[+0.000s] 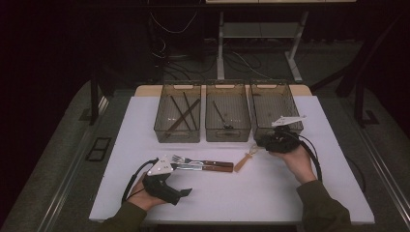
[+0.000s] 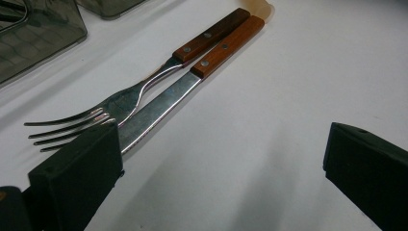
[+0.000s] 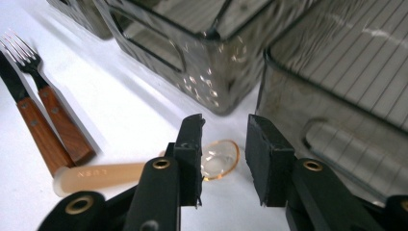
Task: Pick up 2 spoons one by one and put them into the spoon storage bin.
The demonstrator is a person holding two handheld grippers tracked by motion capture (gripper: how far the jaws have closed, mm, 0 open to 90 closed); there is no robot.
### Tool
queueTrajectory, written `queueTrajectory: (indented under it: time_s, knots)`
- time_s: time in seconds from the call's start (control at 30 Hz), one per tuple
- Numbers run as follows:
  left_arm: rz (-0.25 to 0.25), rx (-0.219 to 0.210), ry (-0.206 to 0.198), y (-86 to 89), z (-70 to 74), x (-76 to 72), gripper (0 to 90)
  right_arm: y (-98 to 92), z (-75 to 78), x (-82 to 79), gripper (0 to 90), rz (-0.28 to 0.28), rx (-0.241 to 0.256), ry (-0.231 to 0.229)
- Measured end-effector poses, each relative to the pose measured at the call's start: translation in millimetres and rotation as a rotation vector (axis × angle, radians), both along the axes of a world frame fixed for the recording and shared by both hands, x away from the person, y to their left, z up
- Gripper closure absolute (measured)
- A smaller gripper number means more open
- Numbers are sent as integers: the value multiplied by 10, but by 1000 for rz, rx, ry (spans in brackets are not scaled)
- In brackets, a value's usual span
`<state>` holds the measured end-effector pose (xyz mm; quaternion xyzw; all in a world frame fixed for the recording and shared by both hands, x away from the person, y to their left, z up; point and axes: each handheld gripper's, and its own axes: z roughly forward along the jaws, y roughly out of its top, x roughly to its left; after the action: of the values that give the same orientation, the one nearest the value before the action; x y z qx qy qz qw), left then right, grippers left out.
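Cutlery is being sorted from a white table point(image 1: 232, 193) into 3 smoked plastic bins. The left bin point(image 1: 177, 131) holds dark sticks, probably chopsticks; the middle bin point(image 1: 227, 130) holds 1 small dark utensil; the right bin point(image 1: 275, 92) looks empty.

The right gripper point(image 3: 222, 144) is low at the near corner of the right bin, jaws spread a little, with the clear bowl of a small plastic spoon point(image 3: 144, 172) lying between their tips. It grips nothing yet. The left gripper point(image 2: 216, 159) has its jaws spread wide and empty, just beside the fork point(image 2: 139, 96) and the knife point(image 2: 192, 91), which lie side by side, touching, with their wooden handles pointing toward the spoon.

I think the risks are these. The spoon bowl is thin, smooth and flat on the table, so the jaws may slip off it or push it away when closing. The bin wall is very near to the right jaw and may be bumped. On the left, because fork and knife touch, closing on 1 may drag or lift the other too.

The high view gives the whole layout and what each bin holds, but there the spoon is only a small pale shape. The right gripper view shows the bowl between the jaws and letters on the spoon handle. The left gripper view shows the fork tines and the rivets in the handles.
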<state>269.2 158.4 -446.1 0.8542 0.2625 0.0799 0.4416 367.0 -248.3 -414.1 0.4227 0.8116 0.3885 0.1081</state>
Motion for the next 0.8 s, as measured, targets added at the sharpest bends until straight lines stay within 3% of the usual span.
queueTrajectory:
  time_s: [0.37,0.57,0.8]
  knots:
    - [-4,3,1,0,-5,3,0,-41,-243,89,613,-27,25,42]
    - [-4,4,1,0,-6,3,0,-1,-322,131,649,-23,45,71]
    - [-5,4,2,2,-6,4,0,38,-377,133,700,5,20,82]
